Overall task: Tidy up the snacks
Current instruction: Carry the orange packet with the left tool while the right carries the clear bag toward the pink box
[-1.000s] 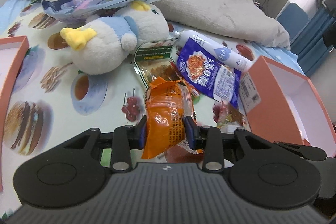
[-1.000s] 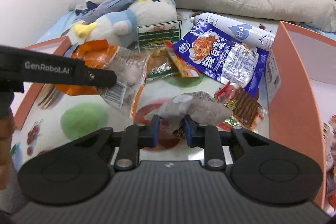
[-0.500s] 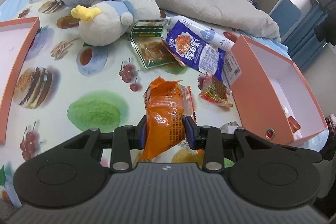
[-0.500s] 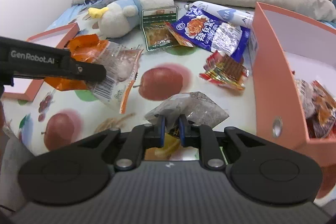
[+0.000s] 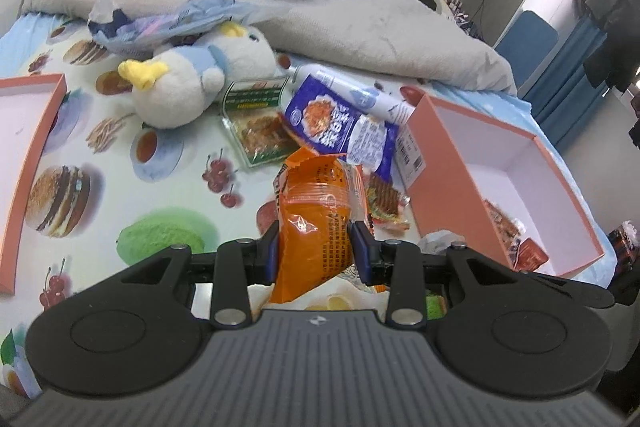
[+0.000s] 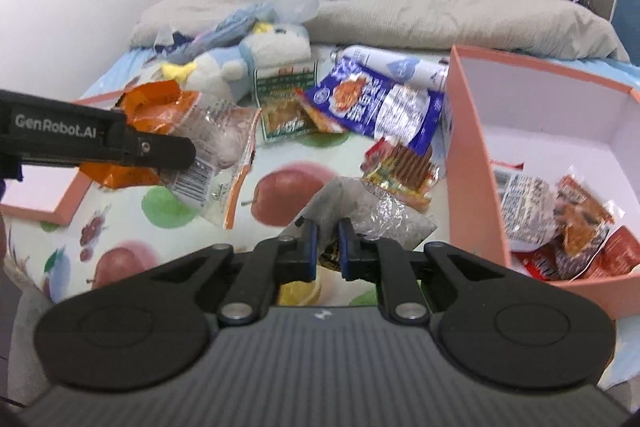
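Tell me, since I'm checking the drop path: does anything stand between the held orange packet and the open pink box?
Nothing visible does. The left gripper holds the orange packet above the bedsheet; the pink box sits open to its right, and the red striped snack lies flat below.

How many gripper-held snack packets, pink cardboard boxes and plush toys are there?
Held packets: 2 (orange plastic packet in left gripper, silver-grey foil packet in right gripper)
Pink cardboard boxes: 2 (deep box, shallow tray)
Plush toys: 1 (white-blue plush bird)
Total: 5
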`<state>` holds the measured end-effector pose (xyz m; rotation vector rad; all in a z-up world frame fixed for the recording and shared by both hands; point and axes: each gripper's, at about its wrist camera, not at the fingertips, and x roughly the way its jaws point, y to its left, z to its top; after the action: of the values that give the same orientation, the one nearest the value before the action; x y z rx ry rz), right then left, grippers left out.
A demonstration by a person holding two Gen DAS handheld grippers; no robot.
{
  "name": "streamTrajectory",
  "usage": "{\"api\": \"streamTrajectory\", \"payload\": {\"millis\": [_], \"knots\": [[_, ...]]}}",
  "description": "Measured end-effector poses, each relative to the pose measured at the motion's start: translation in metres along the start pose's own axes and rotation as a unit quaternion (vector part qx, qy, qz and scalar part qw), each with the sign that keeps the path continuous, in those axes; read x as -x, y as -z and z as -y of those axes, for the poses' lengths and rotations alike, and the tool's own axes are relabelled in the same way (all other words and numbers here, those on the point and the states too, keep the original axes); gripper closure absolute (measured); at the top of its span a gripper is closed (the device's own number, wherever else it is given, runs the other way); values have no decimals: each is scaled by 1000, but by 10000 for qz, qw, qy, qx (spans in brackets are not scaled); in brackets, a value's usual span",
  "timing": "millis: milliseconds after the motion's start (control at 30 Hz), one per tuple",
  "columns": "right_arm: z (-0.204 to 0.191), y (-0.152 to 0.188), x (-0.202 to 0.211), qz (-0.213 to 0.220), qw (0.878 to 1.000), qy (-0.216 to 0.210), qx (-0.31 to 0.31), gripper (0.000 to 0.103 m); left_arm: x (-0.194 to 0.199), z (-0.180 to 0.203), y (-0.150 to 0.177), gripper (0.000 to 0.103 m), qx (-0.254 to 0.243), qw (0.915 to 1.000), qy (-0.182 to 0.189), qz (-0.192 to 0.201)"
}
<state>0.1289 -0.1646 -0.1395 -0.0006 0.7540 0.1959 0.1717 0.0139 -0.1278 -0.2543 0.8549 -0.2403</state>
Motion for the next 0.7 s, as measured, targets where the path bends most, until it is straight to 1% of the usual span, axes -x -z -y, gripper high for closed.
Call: {"api": "streamTrajectory", "payload": {"millis": [167,333,500,700], "knots": [[10,-20,15,216,9997,44,-40,90,5,15,-17,62,-135,9999,-63,28],[27,-41,31,468,9987,170,-111,90,9,31,-38,62,-277,9995,-10,147],[41,-59,45,721,9969,296,-112,90,12,49,-62,62,-358,9987,143,321],[60,-75,59,932,9944,452,-200,91,17,81,-83,62,-544,9964,388,521]]}}
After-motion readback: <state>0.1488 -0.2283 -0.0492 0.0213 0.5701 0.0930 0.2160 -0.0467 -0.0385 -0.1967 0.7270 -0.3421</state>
